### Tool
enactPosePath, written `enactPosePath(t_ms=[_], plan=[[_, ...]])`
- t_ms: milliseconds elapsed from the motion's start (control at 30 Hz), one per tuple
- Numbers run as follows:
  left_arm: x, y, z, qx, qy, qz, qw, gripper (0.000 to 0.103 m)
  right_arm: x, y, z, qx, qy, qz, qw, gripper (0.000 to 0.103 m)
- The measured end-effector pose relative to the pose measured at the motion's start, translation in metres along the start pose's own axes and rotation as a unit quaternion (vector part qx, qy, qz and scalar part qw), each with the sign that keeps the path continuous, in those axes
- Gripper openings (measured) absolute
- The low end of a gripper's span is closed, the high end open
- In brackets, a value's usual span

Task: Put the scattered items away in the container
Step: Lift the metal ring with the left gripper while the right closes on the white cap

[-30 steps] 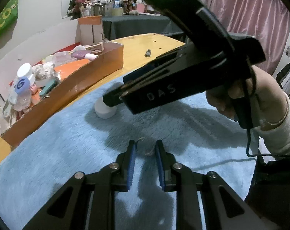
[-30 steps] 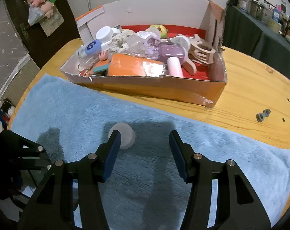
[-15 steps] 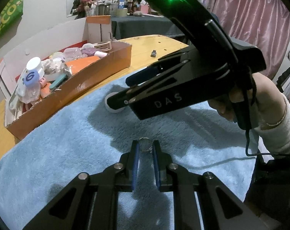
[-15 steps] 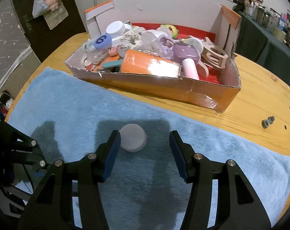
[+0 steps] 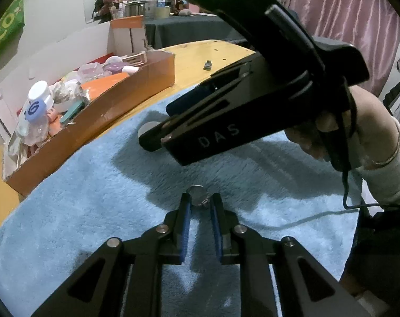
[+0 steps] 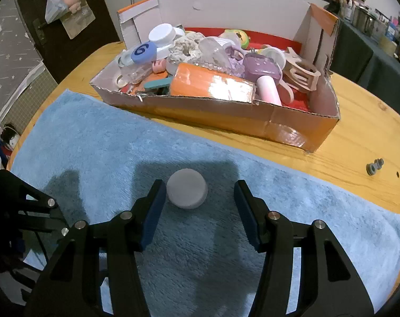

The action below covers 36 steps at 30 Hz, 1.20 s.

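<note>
A white round cap (image 6: 186, 192) lies on the blue towel (image 6: 94, 142) between the right gripper's (image 6: 197, 206) wide-open jaws, untouched, while the left gripper (image 5: 201, 206), its jaws just opening slightly, has a small metal ring (image 5: 198, 195) between its tips, the cardboard box (image 6: 226, 117) beyond.

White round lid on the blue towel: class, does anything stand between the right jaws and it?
Nothing visible does. The right gripper is open, and the white lid lies on the blue towel between its jaws, close to the left-hand one.
</note>
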<state>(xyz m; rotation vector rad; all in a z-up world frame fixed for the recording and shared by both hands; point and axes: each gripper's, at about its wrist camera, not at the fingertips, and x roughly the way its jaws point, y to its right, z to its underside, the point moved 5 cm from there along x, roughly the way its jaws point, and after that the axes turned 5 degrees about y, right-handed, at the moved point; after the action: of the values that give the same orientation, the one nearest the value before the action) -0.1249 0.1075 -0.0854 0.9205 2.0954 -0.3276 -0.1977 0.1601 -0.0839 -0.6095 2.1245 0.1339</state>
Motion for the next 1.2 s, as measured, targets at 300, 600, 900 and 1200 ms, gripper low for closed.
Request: enactPosePath(t_ms=[300, 600, 900, 1200], plan=[[0.006, -0.003, -0.006, -0.009, -0.013, 0.012, 0.9998, 0.045, -0.002, 0.002, 0.001, 0.008, 0.001, -0.012, 1.0, 0.058], [0.012, 0.005, -0.006, 0.018, -0.018, 0.0, 0.9997, 0.032, -0.001, 0.007, 0.002, 0.014, 0.002, -0.012, 1.0, 0.058], [0.007, 0.004, -0.003, 0.007, -0.017, 0.006, 0.9998, 0.023, -0.001, 0.009, 0.001, 0.017, 0.003, -0.014, 1.0, 0.058], [-0.004, -0.001, -0.001, 0.001, -0.005, 0.0, 1.0, 0.023, -0.001, 0.008, 0.001, 0.017, 0.003, -0.014, 1.0, 0.058]])
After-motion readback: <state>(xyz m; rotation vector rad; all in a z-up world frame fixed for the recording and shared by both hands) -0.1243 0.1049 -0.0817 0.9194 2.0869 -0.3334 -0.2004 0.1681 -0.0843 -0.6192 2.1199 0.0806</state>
